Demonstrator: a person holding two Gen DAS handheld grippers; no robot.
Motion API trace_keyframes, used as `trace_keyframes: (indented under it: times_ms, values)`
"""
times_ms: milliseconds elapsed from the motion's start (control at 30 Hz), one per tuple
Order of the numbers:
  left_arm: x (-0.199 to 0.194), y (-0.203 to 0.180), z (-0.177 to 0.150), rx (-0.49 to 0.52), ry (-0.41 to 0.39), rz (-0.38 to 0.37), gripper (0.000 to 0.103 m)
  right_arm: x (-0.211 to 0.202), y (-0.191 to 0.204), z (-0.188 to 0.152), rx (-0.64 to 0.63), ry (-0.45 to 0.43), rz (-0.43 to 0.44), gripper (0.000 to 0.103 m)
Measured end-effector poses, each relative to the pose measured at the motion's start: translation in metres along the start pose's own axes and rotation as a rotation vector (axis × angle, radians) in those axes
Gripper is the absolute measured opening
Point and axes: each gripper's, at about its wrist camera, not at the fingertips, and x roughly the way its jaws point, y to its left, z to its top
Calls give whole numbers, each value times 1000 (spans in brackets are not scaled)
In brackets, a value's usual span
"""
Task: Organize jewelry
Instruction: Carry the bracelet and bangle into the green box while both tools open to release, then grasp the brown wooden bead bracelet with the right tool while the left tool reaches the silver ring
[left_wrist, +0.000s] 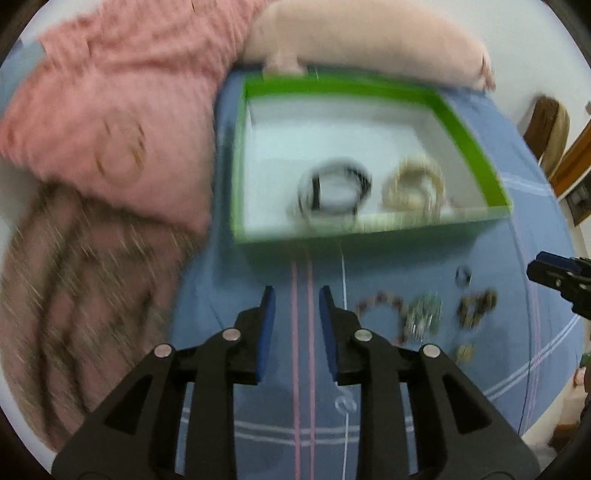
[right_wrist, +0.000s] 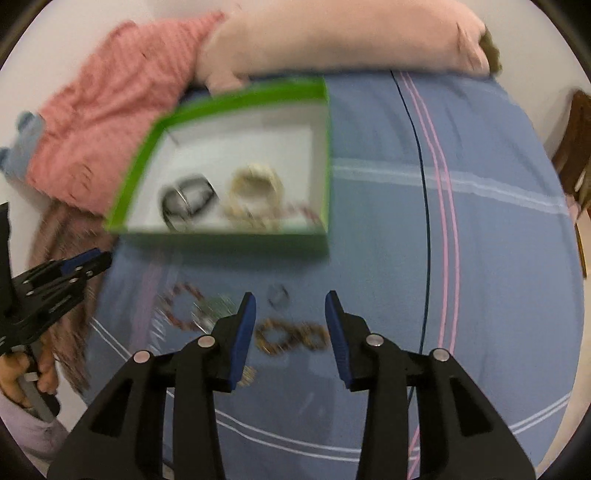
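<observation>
A green box (left_wrist: 369, 88) (right_wrist: 229, 99) with a white floor sits on the blue bedsheet and holds black bracelets (left_wrist: 334, 192) (right_wrist: 186, 205) and cream bangles (left_wrist: 413, 188) (right_wrist: 255, 195). In front of it on the sheet lie a red bead bracelet (left_wrist: 380, 306) (right_wrist: 181, 306), a silvery green piece (left_wrist: 423, 314), a brown bead bracelet (left_wrist: 476, 308) (right_wrist: 291, 336) and a small dark ring (left_wrist: 463, 275) (right_wrist: 277, 295). My left gripper (left_wrist: 297, 295) is open over bare sheet, left of the loose pieces. My right gripper (right_wrist: 291, 299) is open above the brown bracelet, not touching it.
A pink knitted blanket (left_wrist: 122, 92) and a brown plaid cloth (left_wrist: 74, 295) lie left of the box. A pale pink plush cushion (left_wrist: 369, 40) lies behind it. A wooden chair (left_wrist: 546, 125) stands at the far right. A hand (right_wrist: 22, 373) holds the left gripper's handle.
</observation>
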Motion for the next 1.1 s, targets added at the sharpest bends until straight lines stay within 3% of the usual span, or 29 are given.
trace_keyframes:
  times_ms: [100,400,700,1000,1100]
  values:
    - [21,-10,-17,-4,70,-32,25,25,-11,-13,43,57,-6,39]
    - [45,-35,-14,48,94,-67,25,57,-4,-18,59,85,-11,39]
    - [54,-42,-7,65,102,-58,27,63,3,-14,18,94,-63,39]
    - [55,-33,-16,47,109,-63,31,56,-12,-45,-21,185,-110,39]
    - [53,-33,-12,52,100,-68,31,50,-20,-49,4,178,-103,39]
